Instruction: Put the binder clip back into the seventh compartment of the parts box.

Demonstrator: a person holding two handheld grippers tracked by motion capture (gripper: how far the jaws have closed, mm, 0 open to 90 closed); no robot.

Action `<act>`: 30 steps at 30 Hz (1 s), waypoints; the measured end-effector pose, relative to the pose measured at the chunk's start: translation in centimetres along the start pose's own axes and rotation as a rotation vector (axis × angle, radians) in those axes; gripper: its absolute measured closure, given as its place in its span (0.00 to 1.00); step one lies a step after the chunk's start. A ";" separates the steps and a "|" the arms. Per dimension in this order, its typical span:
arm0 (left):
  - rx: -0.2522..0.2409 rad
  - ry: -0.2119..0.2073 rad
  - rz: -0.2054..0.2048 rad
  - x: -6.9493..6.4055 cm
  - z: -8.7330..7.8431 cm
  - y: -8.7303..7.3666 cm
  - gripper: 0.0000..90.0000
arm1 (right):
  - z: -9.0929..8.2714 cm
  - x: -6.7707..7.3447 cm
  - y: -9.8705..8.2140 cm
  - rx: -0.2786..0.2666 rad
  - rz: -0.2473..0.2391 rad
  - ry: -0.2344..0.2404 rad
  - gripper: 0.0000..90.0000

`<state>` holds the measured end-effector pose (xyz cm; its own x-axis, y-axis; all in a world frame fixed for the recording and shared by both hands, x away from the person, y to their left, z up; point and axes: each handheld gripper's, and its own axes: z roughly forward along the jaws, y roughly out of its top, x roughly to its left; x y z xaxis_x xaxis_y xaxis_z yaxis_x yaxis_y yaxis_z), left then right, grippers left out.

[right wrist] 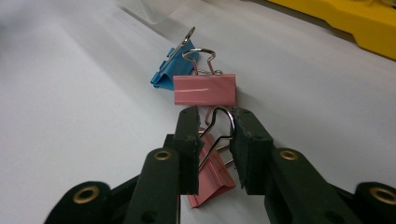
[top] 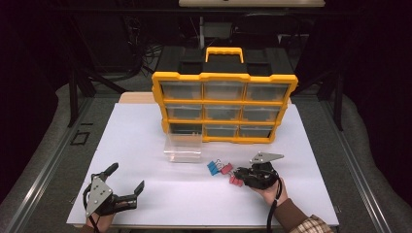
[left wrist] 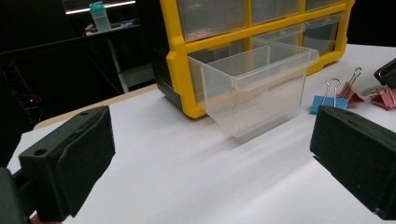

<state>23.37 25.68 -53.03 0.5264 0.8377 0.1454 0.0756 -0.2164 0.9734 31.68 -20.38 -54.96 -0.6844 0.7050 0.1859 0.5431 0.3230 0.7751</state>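
Three binder clips lie on the white sheet [top: 145,194] in front of a yellow drawer cabinet [top: 223,76]: a blue clip [top: 213,168], a pink clip [top: 226,168] beside it, and a second pink clip [right wrist: 212,175] nearer the person. My right gripper [right wrist: 217,121] is shut on the wire handles of that nearer pink clip, whose body rests on the sheet. A clear plastic drawer [top: 183,147] stands out of the cabinet, left of the clips. My left gripper [top: 127,177] sits open at the front left, holding nothing and facing the clear drawer [left wrist: 257,84].
The cabinet [left wrist: 187,56] has three rows of drawers, and its bottom left slot is open. A black carry case with a yellow handle [top: 224,52] stands behind it. Dark floor and cables surround the table. A bottle [left wrist: 99,16] stands on a far shelf.
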 end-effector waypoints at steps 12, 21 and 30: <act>-0.003 -0.002 0.006 0.0 0.0 0.0 0.00 | -0.6 0.1 0.1 0.025 0.006 0.005 0.89; -0.001 -0.003 0.007 0.0 0.0 0.0 0.00 | -0.8 0.5 0.2 0.012 0.018 0.022 0.94; 0.000 -0.007 0.010 0.0 0.0 0.1 0.00 | -1.3 1.3 0.2 0.008 0.016 0.040 0.99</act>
<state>23.33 25.66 -52.97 0.5328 0.8321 0.1539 0.0704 -0.2248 0.9719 30.29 -20.18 -53.78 -0.6943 0.6845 0.2223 0.5578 0.3166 0.7672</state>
